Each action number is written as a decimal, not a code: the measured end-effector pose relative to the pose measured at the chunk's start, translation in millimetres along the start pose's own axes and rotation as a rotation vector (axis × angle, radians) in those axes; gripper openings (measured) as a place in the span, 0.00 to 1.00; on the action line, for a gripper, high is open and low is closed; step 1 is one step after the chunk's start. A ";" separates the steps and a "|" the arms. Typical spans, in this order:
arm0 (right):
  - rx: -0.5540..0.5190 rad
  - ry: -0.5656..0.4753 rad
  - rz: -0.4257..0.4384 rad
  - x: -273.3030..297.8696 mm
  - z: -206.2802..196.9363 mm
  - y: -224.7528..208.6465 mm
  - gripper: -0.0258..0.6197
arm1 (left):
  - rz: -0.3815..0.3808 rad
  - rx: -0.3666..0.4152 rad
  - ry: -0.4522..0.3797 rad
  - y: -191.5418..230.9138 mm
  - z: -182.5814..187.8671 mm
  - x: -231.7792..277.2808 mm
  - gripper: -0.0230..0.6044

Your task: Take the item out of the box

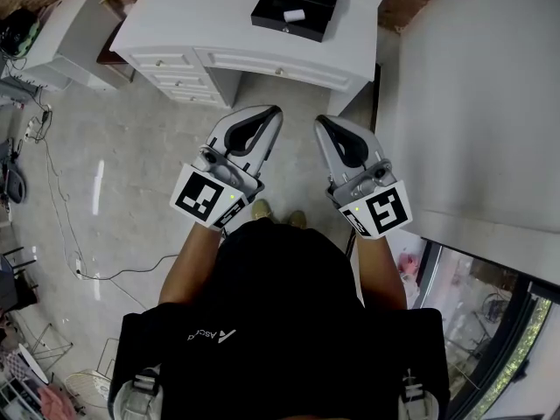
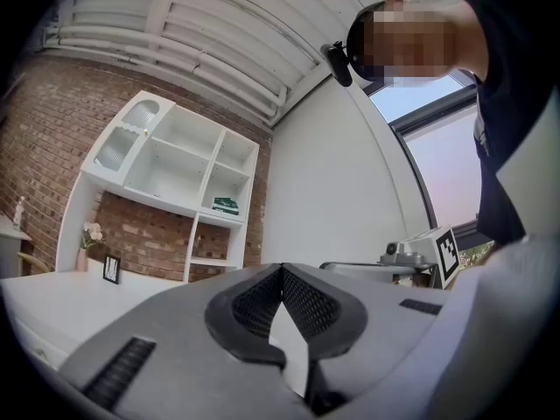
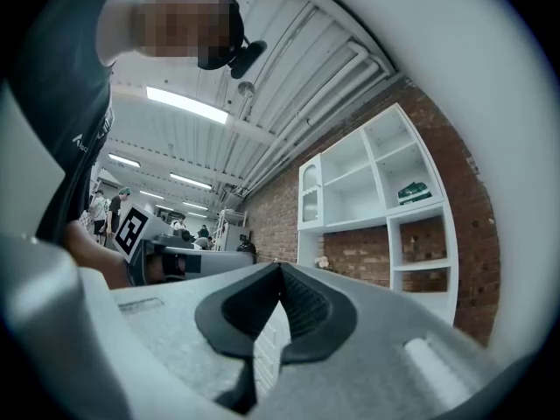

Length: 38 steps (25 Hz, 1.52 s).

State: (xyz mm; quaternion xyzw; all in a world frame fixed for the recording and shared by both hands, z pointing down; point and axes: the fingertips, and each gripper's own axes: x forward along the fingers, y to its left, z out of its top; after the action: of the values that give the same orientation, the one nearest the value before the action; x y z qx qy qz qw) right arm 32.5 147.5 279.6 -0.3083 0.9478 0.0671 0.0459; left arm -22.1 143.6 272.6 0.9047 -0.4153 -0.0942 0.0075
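- Floor: pale, takes up most of the head view. The person stands on it, well apart from the work area. A cable trails on the left, away from the feet.
- White counter: big slab on the right, just beside the right arm. Risk: the right elbow or gripper clips its edge on the way forward.
- White desk: has drawers and sits at the top of the head view, carrying the box. It is likely out of arm's reach from here, so a step in is needed first.
- Shelf unit: white, against a brick wall, seen in both gripper views. It plays no part in the task.
- Black box: on the desk top, lid open, looks shallow. Risk: it looks light, so a one-sided push on the wall could slide or tip it instead of reaching inside. One gripper probably should steady it.
- Left gripper: held out in front, about level, nowhere near the box. Its own view shows the pads pressed together with nothing between them.
- Right gripper: beside the left one, same pose. Jaws meet at the tips, and it is empty and touching nothing.
- Risk for both grippers: the jaws must spread before they reach in. If they go in closed they only knock the item around.
- Item: small white piece lying inside the box, near the middle, not yet taken out. Its exact shape is too small to tell. Risk: it may roll or slip from the pads if pinched off-centre.
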 end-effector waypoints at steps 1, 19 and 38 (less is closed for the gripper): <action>-0.001 0.001 -0.001 2.2 -0.1 1.1 0.04 | 0.002 -0.001 -0.003 2.8 0.7 -1.9 0.03; -0.034 0.023 -0.078 66.7 -10.4 23.6 0.04 | -0.038 -0.030 -0.034 78.0 3.8 -36.8 0.03; -0.044 0.011 -0.089 126.0 -41.2 -95.5 0.04 | -0.019 0.013 0.007 160.7 -17.2 55.0 0.03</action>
State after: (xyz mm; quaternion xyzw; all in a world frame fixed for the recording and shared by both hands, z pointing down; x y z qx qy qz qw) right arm -14.5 -8.3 294.7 -0.3517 0.9316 0.0842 0.0370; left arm -104.5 -4.1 295.2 0.9089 -0.4075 -0.0884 0.0020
